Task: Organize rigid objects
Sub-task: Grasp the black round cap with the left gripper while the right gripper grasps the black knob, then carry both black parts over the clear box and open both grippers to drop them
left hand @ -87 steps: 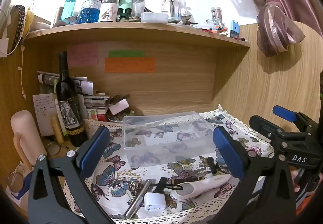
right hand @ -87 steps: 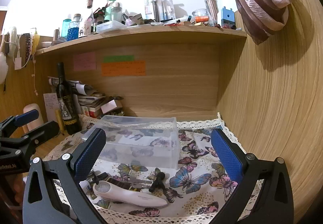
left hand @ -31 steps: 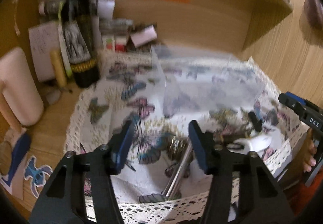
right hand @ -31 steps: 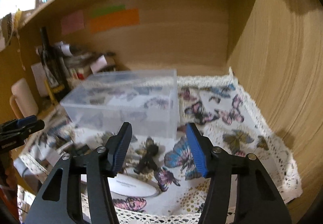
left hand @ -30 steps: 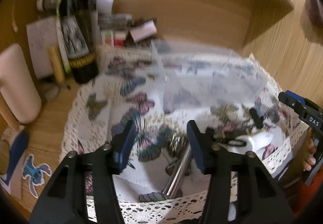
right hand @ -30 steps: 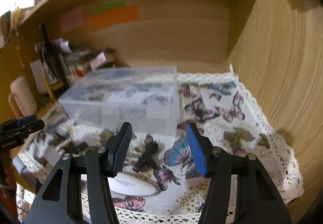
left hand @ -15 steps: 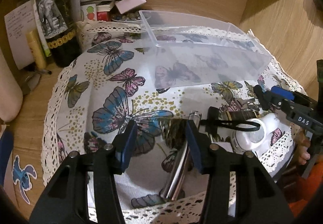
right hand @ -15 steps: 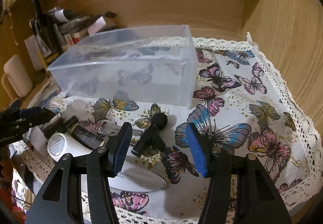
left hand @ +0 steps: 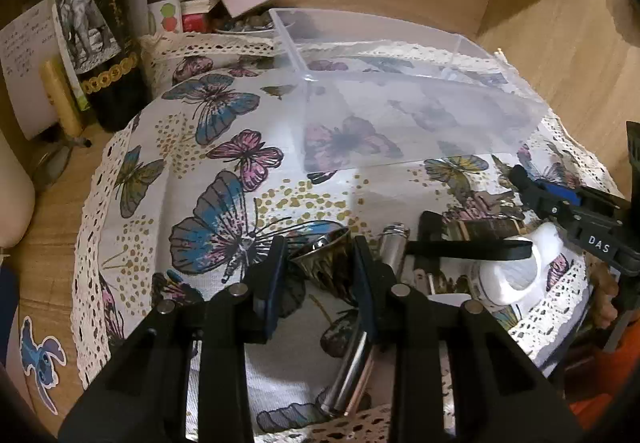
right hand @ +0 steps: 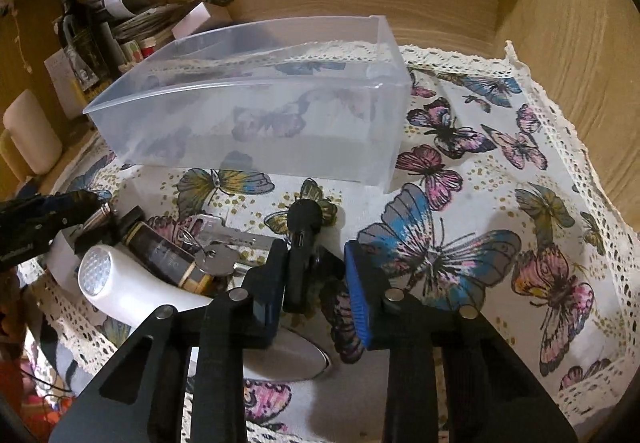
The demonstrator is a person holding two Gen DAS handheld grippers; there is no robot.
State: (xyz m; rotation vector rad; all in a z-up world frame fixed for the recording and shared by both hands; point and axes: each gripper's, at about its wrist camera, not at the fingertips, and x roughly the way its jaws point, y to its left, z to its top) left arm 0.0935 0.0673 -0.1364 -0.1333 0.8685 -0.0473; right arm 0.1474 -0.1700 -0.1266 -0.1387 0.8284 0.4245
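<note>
Both claws are lining up picks by the bin (right hand: 248, 115). Left gripper (left hand: 318, 263) is sitting half open around the funnel (left hand: 326, 253), right gripper (right hand: 316, 275) half open around the black peg (right hand: 302, 243), neither pinched yet. I'd centre each before squeezing, funnel's slippery.
</note>
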